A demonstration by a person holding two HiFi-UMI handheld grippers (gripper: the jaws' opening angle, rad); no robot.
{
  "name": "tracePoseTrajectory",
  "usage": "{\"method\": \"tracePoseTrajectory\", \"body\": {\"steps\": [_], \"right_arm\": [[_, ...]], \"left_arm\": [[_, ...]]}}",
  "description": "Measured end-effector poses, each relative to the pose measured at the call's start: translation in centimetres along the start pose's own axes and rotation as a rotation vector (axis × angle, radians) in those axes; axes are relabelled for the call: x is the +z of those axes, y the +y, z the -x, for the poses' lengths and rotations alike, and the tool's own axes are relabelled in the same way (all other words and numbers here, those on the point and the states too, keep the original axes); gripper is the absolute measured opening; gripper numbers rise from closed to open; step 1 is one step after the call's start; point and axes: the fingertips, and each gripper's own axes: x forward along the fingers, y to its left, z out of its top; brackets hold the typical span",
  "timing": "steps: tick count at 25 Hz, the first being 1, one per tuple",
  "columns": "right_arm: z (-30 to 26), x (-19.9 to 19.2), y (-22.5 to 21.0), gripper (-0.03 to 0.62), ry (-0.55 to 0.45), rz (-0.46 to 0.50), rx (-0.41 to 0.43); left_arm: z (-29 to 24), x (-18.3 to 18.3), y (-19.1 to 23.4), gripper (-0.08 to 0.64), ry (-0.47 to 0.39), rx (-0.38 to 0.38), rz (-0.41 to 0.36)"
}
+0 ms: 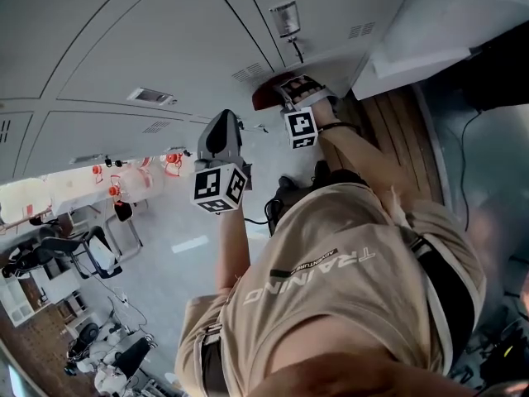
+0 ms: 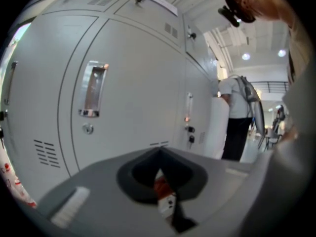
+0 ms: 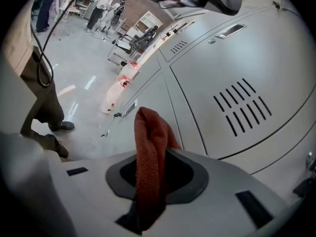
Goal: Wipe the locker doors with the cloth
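Cloth (image 3: pixel 149 147) between jaws of right tool (image 3: pixel 148 184)

Head view: cloth (image 1: pixel 266 96) mostly hidden behind right gripper (image 1: pixel 288 92), only dark-red edge showing against locker doors (image 1: pixel 124 40); doors cut off by frame's top and left edges. Left gripper view: red-and-white patch (image 2: pixel 164 194) at seam of left gripper (image 2: pixel 160 157) blurred, possibly something beyond closed jaws, unidentifiable. Right gripper view: cloth's lower end lost at bottom edge; distant figures (image 3: pixel 103 1) too small to tell.
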Motion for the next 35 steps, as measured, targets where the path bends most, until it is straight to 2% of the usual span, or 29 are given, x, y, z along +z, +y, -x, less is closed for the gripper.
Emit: {"method": "tracePoseTrajectory", "body": {"steps": [4, 8, 13, 18, 21, 23, 24, 28, 32, 35], "right_arm": [[0.6, -0.6, 1.2, 0.066, -0.013, -0.056, 0.031], [3.0, 0.6, 0.1, 0.066, -0.059, -0.157, 0.002], [7.1, 2.7, -0.8, 0.066, -0.134, -0.46, 0.011], [10.0, 5.2, 1.0, 0.066, -0.17, -0.584, 0.06], [11.9, 6.9, 1.0, 0.066, -0.247, -0.808, 0.094], [13.3, 7.5, -0.1, 0.066, -0.307, -0.953, 0.081], [14.1, 7.8, -1.0, 0.066, -0.335, -0.997, 0.063], [17.7, 9.4, -5.1, 0.066, -0.459, -1.058, -0.027], [21.3, 11.4, -9.0, 0.066, -0.528, -1.009, -0.112], [23.7, 12.6, -11.8, 0.066, -0.596, -0.989, -0.162]], "left_arm": [[-0.2, -0.1, -0.1, 0.006, 0.016, -0.013, 0.0], [0.4, -0.2, 0.0, 0.006, 0.026, -0.025, -0.02], [2.4, -0.3, 0.4, 0.006, 0.031, -0.029, -0.029], [4.6, 0.3, 0.5, 0.006, -0.004, -0.04, -0.025], [6.1, 0.5, 0.4, 0.006, -0.022, -0.047, -0.044], [6.9, 0.9, 0.8, 0.006, -0.046, -0.039, -0.049], [7.3, 1.3, 1.1, 0.006, -0.061, -0.032, -0.046], [9.2, 3.5, 2.1, 0.006, -0.132, -0.005, -0.062], [10.7, 5.8, 2.7, 0.006, -0.19, -0.003, -0.045], [11.7, 8.0, 3.3, 0.006, -0.242, 0.003, -0.064]]}}
